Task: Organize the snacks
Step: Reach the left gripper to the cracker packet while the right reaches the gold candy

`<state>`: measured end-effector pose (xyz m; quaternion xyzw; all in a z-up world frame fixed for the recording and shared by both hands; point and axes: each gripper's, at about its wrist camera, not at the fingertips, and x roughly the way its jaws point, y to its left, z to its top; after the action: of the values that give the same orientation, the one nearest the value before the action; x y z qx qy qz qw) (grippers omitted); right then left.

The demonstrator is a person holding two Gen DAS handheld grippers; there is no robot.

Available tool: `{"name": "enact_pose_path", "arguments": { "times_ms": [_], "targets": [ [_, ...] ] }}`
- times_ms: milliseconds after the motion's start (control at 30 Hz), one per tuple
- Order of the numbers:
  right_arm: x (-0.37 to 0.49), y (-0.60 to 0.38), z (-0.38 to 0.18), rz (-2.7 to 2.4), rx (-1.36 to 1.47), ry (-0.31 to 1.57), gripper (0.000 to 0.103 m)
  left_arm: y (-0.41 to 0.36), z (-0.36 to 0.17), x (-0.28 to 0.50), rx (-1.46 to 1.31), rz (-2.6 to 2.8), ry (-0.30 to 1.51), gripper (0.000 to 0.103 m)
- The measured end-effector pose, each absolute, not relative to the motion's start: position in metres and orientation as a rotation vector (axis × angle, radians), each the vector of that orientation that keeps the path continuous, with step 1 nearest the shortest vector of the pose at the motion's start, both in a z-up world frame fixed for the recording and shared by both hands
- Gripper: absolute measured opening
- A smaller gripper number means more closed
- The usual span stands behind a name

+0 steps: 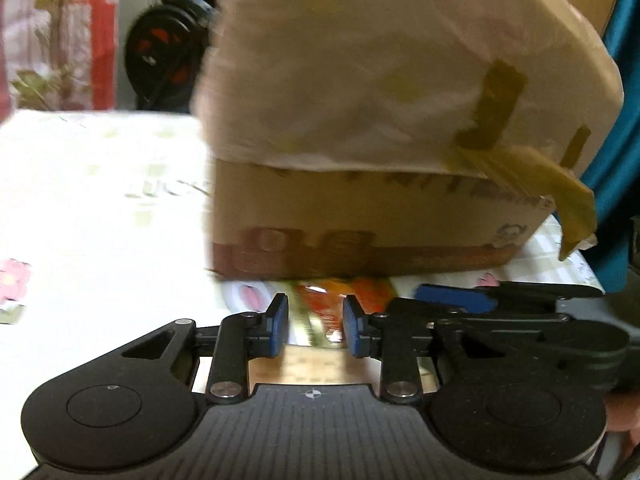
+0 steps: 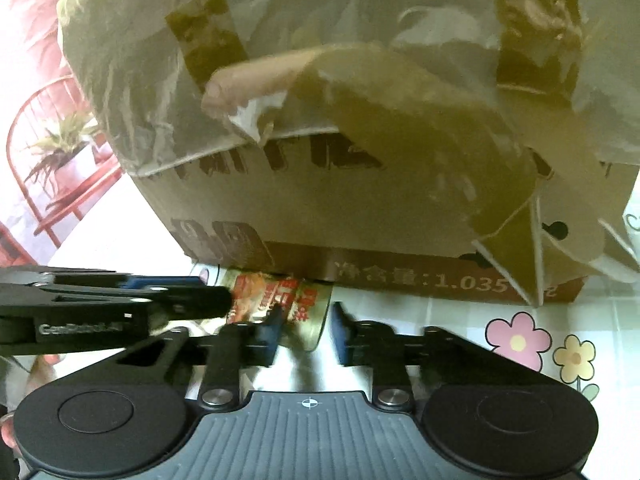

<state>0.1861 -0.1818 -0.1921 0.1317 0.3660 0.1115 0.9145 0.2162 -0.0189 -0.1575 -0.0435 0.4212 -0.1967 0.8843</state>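
A red and gold snack packet (image 1: 320, 312) lies on the table against the foot of a big cardboard box (image 1: 360, 220). My left gripper (image 1: 315, 330) has its jaws a packet's width apart around the packet's near end. In the right wrist view the same packet (image 2: 280, 300) lies under the box (image 2: 360, 216), and my right gripper (image 2: 305, 334) also has its jaws around the packet's edge. The left gripper (image 2: 132, 296) reaches in from the left there. The right gripper (image 1: 500, 304) shows at the right of the left wrist view. Whether either pad presses the packet is unclear.
The box is wrapped in clear plastic with brown tape, loose flaps hanging at its right corner (image 2: 532, 248). The table wears a flower-print cloth (image 1: 80, 200). A red chair with a plant (image 2: 60, 152) and a black wheeled item (image 1: 168, 48) stand beyond the table.
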Motion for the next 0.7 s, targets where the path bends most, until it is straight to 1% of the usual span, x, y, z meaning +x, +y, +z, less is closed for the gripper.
{"name": "enact_pose_path", "arguments": {
  "times_ms": [67, 100, 167, 267, 300, 367, 400, 433, 467, 500, 567, 633, 700],
  "targets": [
    [0.191, -0.177, -0.193, 0.227, 0.276, 0.76, 0.043, -0.007, -0.154, 0.214, -0.083, -0.368, 0.857, 0.031],
    [0.193, -0.173, -0.193, 0.22, 0.275, 0.763, 0.044, -0.001, -0.153, 0.212, -0.082, -0.345, 0.847, 0.031],
    [0.196, -0.165, -0.193, 0.205, 0.263, 0.757, 0.053, 0.008, -0.151, 0.211, -0.094, -0.313, 0.837, 0.031],
    [0.204, -0.149, -0.192, 0.172, 0.238, 0.757, 0.055, 0.015, -0.153, 0.21, -0.119, -0.283, 0.832, 0.031],
    [0.205, -0.144, -0.191, 0.152, 0.221, 0.754, 0.057, 0.02, -0.152, 0.208, -0.123, -0.277, 0.831, 0.031],
    [0.207, -0.134, -0.191, 0.132, 0.194, 0.758, 0.064, 0.021, -0.153, 0.207, -0.131, -0.271, 0.832, 0.031],
    [0.207, -0.128, -0.192, 0.118, 0.155, 0.759, 0.064, 0.022, -0.152, 0.207, -0.135, -0.269, 0.833, 0.031],
    [0.206, -0.122, -0.192, 0.106, 0.117, 0.759, 0.063, 0.023, -0.153, 0.208, -0.138, -0.268, 0.833, 0.031],
    [0.203, -0.115, -0.193, 0.091, 0.065, 0.757, 0.056, 0.024, -0.154, 0.206, -0.143, -0.268, 0.834, 0.031],
    [0.2, -0.111, -0.193, 0.089, 0.032, 0.748, 0.052, 0.023, -0.155, 0.206, -0.149, -0.268, 0.835, 0.031],
    [0.196, -0.113, -0.193, 0.092, 0.044, 0.742, 0.038, 0.03, -0.156, 0.206, -0.161, -0.27, 0.836, 0.031],
    [0.191, -0.113, -0.192, 0.104, 0.035, 0.741, 0.031, 0.034, -0.155, 0.201, -0.17, -0.271, 0.835, 0.031],
    [0.183, -0.116, -0.192, 0.12, 0.021, 0.734, 0.029, 0.036, -0.157, 0.204, -0.179, -0.272, 0.837, 0.031]
  ]
}}
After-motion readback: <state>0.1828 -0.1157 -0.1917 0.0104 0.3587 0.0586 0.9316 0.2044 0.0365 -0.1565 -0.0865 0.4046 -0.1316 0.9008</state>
